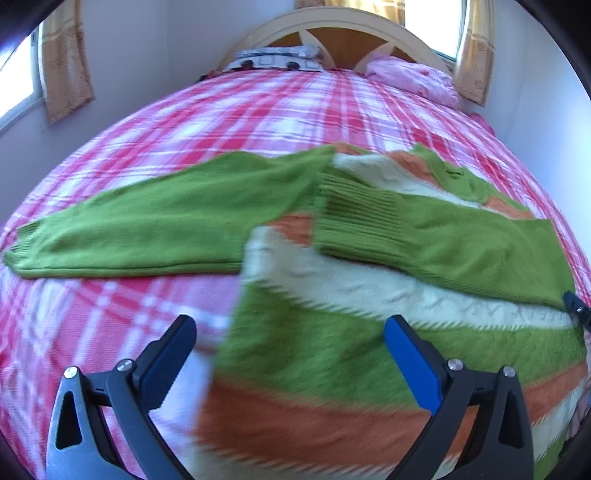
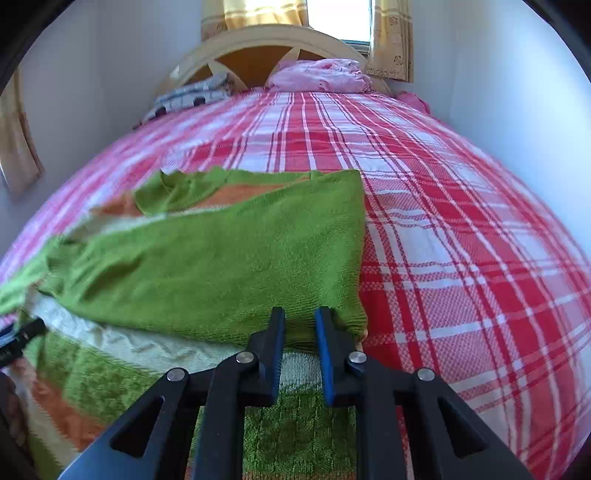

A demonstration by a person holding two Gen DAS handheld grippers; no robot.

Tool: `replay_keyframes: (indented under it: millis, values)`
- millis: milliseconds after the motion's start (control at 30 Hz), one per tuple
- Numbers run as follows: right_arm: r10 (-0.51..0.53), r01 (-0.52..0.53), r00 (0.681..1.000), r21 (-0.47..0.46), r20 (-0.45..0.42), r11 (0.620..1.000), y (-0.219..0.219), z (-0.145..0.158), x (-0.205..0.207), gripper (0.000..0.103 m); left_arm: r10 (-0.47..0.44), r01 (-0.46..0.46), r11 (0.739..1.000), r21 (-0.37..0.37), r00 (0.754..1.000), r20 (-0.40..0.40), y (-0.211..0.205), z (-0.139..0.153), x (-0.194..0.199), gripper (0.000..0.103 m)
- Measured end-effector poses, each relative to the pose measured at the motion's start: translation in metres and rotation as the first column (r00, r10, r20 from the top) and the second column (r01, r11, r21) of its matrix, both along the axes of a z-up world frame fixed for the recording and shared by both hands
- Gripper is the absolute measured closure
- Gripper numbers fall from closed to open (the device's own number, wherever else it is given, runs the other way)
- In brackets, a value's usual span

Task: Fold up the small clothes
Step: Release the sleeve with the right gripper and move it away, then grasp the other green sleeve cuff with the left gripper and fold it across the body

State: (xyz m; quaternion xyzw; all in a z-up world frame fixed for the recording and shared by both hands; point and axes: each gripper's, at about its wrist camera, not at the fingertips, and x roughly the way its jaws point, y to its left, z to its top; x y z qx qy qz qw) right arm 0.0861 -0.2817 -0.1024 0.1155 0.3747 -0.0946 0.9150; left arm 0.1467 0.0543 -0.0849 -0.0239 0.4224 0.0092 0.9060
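A small knit sweater (image 1: 332, 332), green with orange and cream stripes, lies flat on the plaid bed. Its left sleeve (image 1: 147, 225) stretches out to the left. Its right sleeve (image 1: 443, 236) is folded across the body. My left gripper (image 1: 291, 328) is open above the sweater's lower left edge and holds nothing. My right gripper (image 2: 300, 321) is narrowly open at the folded sleeve's (image 2: 221, 266) near edge, with a small gap between the pads and no cloth in it. Its tip shows in the left wrist view (image 1: 576, 306) at the right edge.
The bed has a red, pink and white plaid cover (image 2: 461, 240). A pink pillow (image 2: 317, 75) and a grey patterned bundle (image 1: 277, 59) lie by the wooden headboard (image 1: 332, 33). Walls stand close on both sides. Curtained windows (image 1: 66, 59) are behind.
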Motion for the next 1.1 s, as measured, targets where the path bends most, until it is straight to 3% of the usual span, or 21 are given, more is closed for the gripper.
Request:
replay_keyframes:
  millis: [133,267,400,533,567,667,733,800,1000,1100]
  values:
    - [0.009,-0.028,0.995,0.185,0.103,0.982,-0.019,-0.001,-0.011,0.082,0.12,-0.12,0.993,-0.005,0.99,0.07,0.057,0.022,-0.015,0.0]
    - [0.038,-0.084,0.987,0.303,0.156,0.949,-0.029,-0.001,-0.013,0.054,0.311,-0.309,0.951,-0.035,0.945,0.104,0.137,0.037,-0.018,0.0]
    - [0.053,-0.098,0.988,0.319,0.144,0.943,-0.02,0.009,-0.018,0.048,0.528,-0.517,0.846,-0.127,0.846,0.077,0.228,0.037,-0.017,0.0]
    - [0.043,-0.079,0.989,0.256,0.143,0.963,0.002,0.033,-0.033,0.048,0.664,-0.64,0.736,-0.223,0.745,0.054,0.291,0.026,-0.015,0.001]
    - [0.058,-0.094,0.986,0.231,0.158,0.968,0.01,0.041,-0.038,0.048,0.685,-0.658,0.72,-0.219,0.725,0.07,0.3,0.023,-0.012,0.003]
    - [0.102,-0.141,0.973,0.18,0.207,0.974,0.033,0.065,-0.054,0.048,0.715,-0.694,0.68,-0.237,0.699,0.003,0.324,0.008,0.001,0.019]
    - [0.114,-0.155,0.967,0.17,0.229,0.973,0.043,0.076,-0.063,0.048,0.722,-0.706,0.663,-0.247,0.691,-0.036,0.333,-0.002,0.01,0.03]
    - [0.118,-0.166,0.96,0.18,0.253,0.969,0.052,0.086,-0.072,0.048,0.734,-0.718,0.651,-0.245,0.678,-0.039,0.334,-0.007,0.013,0.031]
    - [0.145,-0.191,0.956,0.166,0.253,0.967,0.074,0.097,-0.085,0.048,0.728,-0.715,0.674,-0.187,0.686,-0.002,0.33,-0.008,0.022,0.034]
    - [0.151,-0.198,0.957,0.178,0.249,0.964,0.079,0.097,-0.087,0.048,0.726,-0.717,0.682,-0.14,0.688,0.015,0.329,-0.009,0.023,0.056]
